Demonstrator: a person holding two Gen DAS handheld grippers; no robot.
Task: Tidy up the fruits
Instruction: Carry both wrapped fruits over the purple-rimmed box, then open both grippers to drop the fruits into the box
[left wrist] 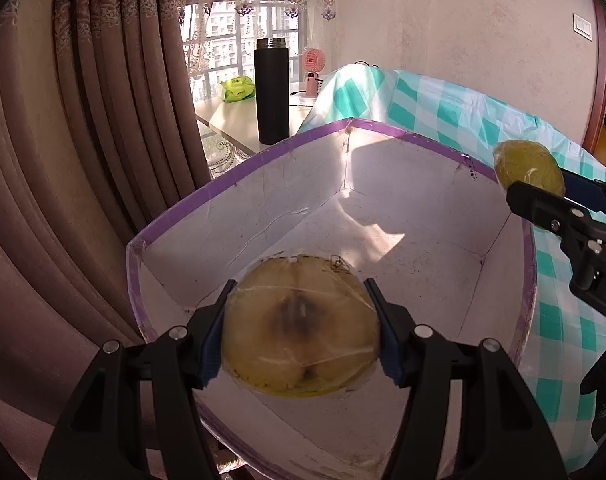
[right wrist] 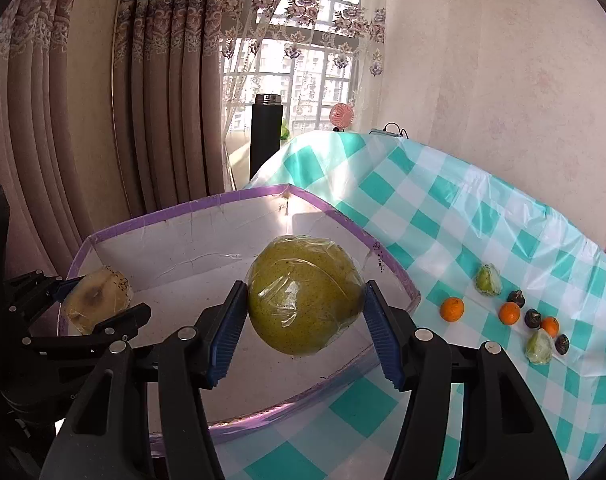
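A: Where was each fruit at that moment?

B: The left gripper [left wrist: 301, 328] pinched a pale wrapped fruit half [left wrist: 301, 326] between both pads, cut face toward the camera, above the near left part of the white box [left wrist: 383, 184]. The right gripper [right wrist: 305, 312] was closed on a green wrapped fruit [right wrist: 305, 296], above the box near its right wall.

A: So which relation decided the next move?

B: I think it was height. Both fruits hung over the box floor, not on it, so each needed only to go down and be released. The left one looked closer to its corner.

A: Did the views differ?

B: Yes. Only the right wrist view showed the table cloth [right wrist: 443, 216] with three oranges [right wrist: 451, 309], two small green wrapped fruits [right wrist: 489, 280] and several dark fruits [right wrist: 516, 298], all well apart from the box. The left wrist view showed the box floor bare.
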